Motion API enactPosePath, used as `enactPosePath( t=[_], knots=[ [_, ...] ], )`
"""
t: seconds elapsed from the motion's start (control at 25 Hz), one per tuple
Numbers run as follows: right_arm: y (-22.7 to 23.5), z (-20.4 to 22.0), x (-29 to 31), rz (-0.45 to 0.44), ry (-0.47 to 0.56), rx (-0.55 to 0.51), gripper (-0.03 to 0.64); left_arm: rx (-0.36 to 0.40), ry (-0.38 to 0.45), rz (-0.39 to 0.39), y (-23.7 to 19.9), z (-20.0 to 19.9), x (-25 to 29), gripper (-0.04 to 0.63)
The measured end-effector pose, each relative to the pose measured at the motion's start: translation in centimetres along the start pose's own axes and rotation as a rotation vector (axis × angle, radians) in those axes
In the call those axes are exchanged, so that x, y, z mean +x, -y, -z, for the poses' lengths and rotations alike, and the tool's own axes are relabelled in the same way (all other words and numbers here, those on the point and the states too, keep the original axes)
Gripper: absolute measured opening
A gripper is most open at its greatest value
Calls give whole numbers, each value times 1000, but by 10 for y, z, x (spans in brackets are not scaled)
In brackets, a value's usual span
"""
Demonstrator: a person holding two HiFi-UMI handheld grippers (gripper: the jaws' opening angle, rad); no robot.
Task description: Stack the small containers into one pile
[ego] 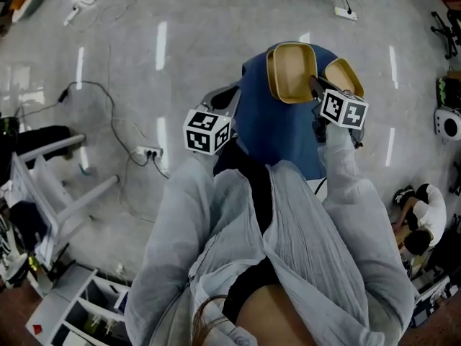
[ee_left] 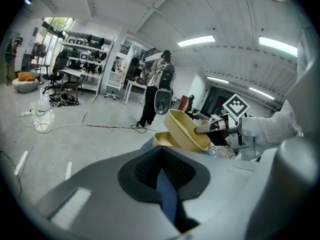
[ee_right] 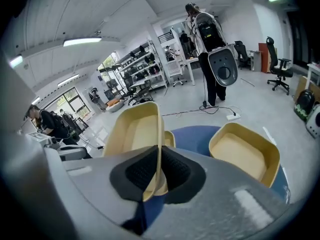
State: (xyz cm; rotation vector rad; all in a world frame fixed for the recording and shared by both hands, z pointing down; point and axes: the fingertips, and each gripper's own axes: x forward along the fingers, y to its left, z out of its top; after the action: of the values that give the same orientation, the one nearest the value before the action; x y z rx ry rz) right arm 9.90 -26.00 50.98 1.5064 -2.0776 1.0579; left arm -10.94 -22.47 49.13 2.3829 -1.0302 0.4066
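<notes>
A yellow container (ego: 291, 72) hangs tilted over the round blue table (ego: 277, 132), and my right gripper (ego: 315, 86) is shut on its wall. In the right gripper view the rim of this container (ee_right: 134, 132) runs between the pads of that gripper (ee_right: 160, 160). A second yellow container (ee_right: 245, 151) rests on the table to the right, also seen in the head view (ego: 345, 76). A third container (ee_right: 169, 138) peeks out behind the held one. My left gripper (ee_left: 161, 166) is shut on nothing, at the table's left edge (ego: 225, 99), and faces the held container (ee_left: 187, 129).
Cables and a power strip (ego: 149, 152) lie on the grey floor left of the table. A white rack (ego: 54, 186) lies at the left. A person with a backpack (ee_right: 210, 44) stands beyond the table. Other people crouch at the lower right (ego: 421, 218).
</notes>
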Motion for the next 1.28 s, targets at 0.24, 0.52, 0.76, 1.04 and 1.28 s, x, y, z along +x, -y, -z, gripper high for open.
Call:
enactPosePath(
  t=[0.24, 0.52, 0.76, 1.04, 1.28],
  knots=[
    [10, -2, 27, 29, -21, 10, 21, -19, -12, 12, -7, -1, 8, 12],
    [19, 14, 39, 74, -64, -4, 21, -48, -8, 23, -20, 3, 11, 12],
    [20, 25, 39, 80, -92, 19, 21, -64, -26, 33, -23, 11, 10, 12],
    [20, 34, 39, 84, -124, 7, 21, -77, -49, 35, -26, 22, 8, 12],
    [20, 37, 39, 83, -132, 0, 22, -83, -63, 32, -26, 27, 7, 12]
  ],
)
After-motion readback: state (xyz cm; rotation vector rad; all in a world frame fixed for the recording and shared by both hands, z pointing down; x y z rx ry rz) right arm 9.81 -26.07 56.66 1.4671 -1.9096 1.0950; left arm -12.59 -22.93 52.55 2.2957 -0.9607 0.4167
